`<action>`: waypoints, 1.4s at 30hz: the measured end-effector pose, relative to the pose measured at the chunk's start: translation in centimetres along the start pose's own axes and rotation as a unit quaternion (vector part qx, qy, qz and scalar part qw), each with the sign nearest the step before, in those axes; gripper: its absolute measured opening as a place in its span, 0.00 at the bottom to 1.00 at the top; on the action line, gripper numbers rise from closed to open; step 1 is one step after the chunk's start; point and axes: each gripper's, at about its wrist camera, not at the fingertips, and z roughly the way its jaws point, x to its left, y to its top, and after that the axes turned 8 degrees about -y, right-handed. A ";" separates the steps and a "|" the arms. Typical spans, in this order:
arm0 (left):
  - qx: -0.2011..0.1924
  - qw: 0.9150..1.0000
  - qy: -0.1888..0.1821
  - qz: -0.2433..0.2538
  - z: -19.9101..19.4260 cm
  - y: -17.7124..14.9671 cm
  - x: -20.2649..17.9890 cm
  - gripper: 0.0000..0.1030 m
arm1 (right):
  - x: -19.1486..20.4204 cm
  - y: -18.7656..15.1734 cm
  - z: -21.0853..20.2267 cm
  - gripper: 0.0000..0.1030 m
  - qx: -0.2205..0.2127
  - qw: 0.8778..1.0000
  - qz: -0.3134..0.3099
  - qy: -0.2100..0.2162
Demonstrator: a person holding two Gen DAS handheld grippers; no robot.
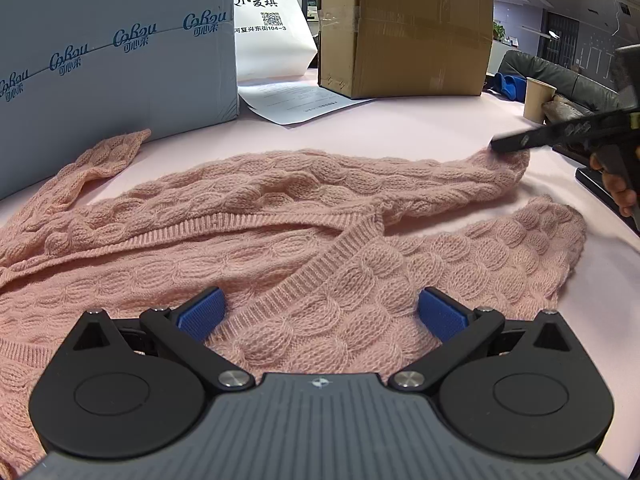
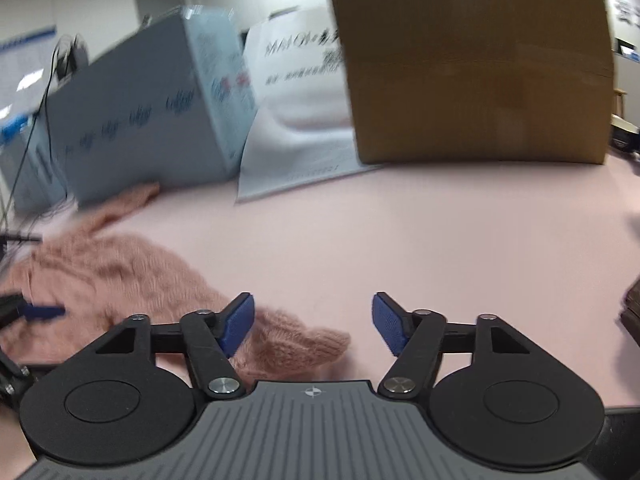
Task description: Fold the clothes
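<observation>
A pink cable-knit sweater (image 1: 280, 208) lies spread and rumpled on the pink table (image 1: 400, 128). My left gripper (image 1: 322, 312) hovers open just over its ribbed front edge, blue pads well apart and gripping nothing. One long sleeve runs right to its cuff (image 1: 504, 164), where my right gripper (image 1: 500, 145) reaches in, held by a hand (image 1: 620, 192). In the blurred right wrist view, my right gripper (image 2: 314, 320) stands open. The fuzzy cuff (image 2: 304, 344) lies by its left pad (image 2: 238, 322), not pinched.
A grey-blue printed carton (image 1: 112, 52) stands at the back left, touching the other sleeve (image 1: 116, 148). Behind are a white bag (image 1: 268, 28), printed sheets (image 1: 304, 104) and a cardboard box (image 1: 404, 28). A paper cup (image 1: 538, 98) sits at the right edge.
</observation>
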 end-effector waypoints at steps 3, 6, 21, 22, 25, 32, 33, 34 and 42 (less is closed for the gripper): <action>0.000 1.000 0.000 0.000 0.0 0.0 0.0 1.00 | 1.6 0.7 1.4 0.16 0.011 0.999 -0.039 -0.005; 0.000 1.000 -0.001 -0.001 0.0 -0.1 0.0 1.00 | 2.5 2.2 1.3 0.15 -0.029 0.998 -0.050 -0.027; 0.000 1.000 -0.002 -0.002 -0.1 -0.1 0.0 1.00 | -1.3 4.9 3.9 0.51 -0.031 0.998 0.024 -0.054; 0.000 1.000 -0.002 -0.002 -0.1 -0.1 0.0 1.00 | -1.7 4.7 3.1 0.53 -0.040 0.997 0.019 -0.060; 0.000 1.000 -0.002 -0.003 -0.1 -0.1 0.0 1.00 | -2.7 3.8 1.6 0.52 -0.052 0.995 -0.013 -0.084; 0.000 1.000 -0.002 -0.003 -0.2 -0.1 0.0 1.00 | -2.9 1.5 1.3 0.51 -0.007 0.995 -0.095 -0.034; 0.000 1.000 -0.002 -0.003 -0.2 -0.1 0.0 1.00 | -2.4 1.2 1.3 0.51 -0.006 0.993 -0.112 -0.026; 0.000 1.000 -0.002 -0.003 -0.2 -0.1 0.0 1.00 | -1.8 0.9 1.2 0.51 -0.006 0.991 -0.130 -0.018; 0.000 1.000 -0.003 -0.003 -0.2 -0.1 0.0 1.00 | -0.8 0.4 -0.9 0.59 -0.052 0.985 -0.160 0.027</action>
